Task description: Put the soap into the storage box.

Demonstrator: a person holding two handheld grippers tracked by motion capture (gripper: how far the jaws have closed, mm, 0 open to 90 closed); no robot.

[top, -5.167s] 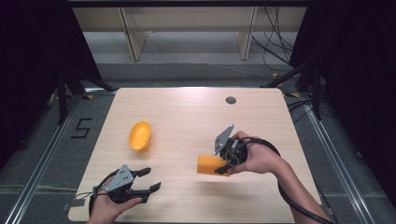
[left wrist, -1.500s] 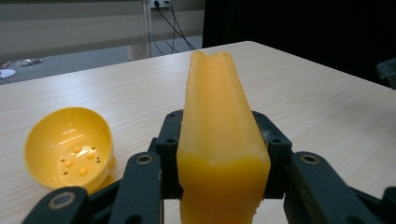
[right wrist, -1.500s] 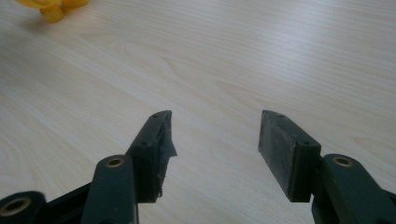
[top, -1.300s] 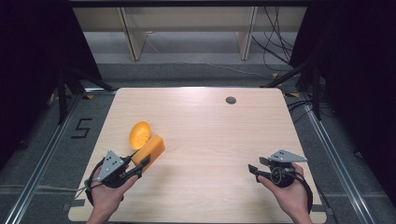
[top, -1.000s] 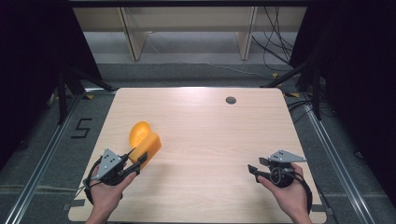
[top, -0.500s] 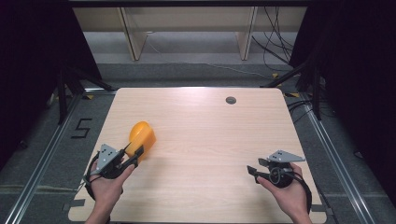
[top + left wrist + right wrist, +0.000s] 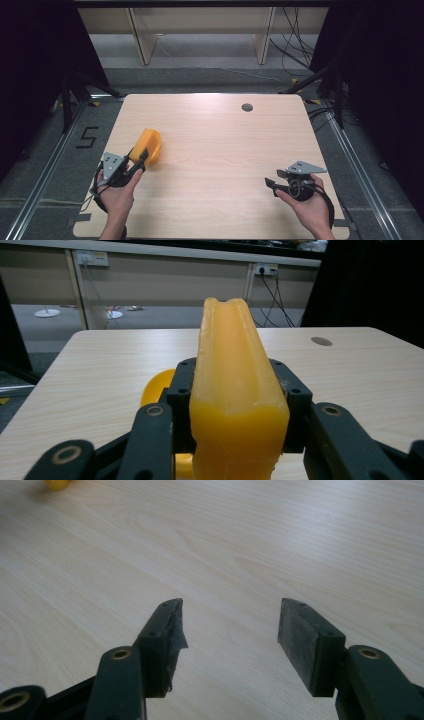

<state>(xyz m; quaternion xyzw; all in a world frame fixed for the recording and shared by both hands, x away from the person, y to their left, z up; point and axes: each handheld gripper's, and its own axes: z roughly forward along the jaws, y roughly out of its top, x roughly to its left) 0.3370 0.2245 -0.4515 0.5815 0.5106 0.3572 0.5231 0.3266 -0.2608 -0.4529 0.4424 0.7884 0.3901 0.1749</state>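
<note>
- Nearest the person, the left gripper (image 7: 141, 159) is clenched on an orange block (image 7: 235, 405); in the left gripper view both black jaws press flat against its sides.
- The block's long axis runs forward along the jaws and away from the hand, with a shallow groove down its upper face.
- Across the table (image 7: 225, 125), near the front right edge, the right gripper (image 7: 230, 635) hovers released, with bare wood between its jaws.
- Just beyond the left jaws lies an orange rounded piece (image 7: 156, 386) on the wood, its edge peeking out to the left of the held block.
- In the high view the block's far end overlaps that piece; whether they touch cannot be told.
- The left hand (image 7: 120, 187) is by far the nearer one; the right hand (image 7: 310, 205) is well apart.
- Judged from this, the coming move turns on bringing the block's long axis down onto or beside the rounded piece directly ahead.
- Farthest off, a small dark hole (image 7: 247, 107) sits near the table's back edge.
</note>
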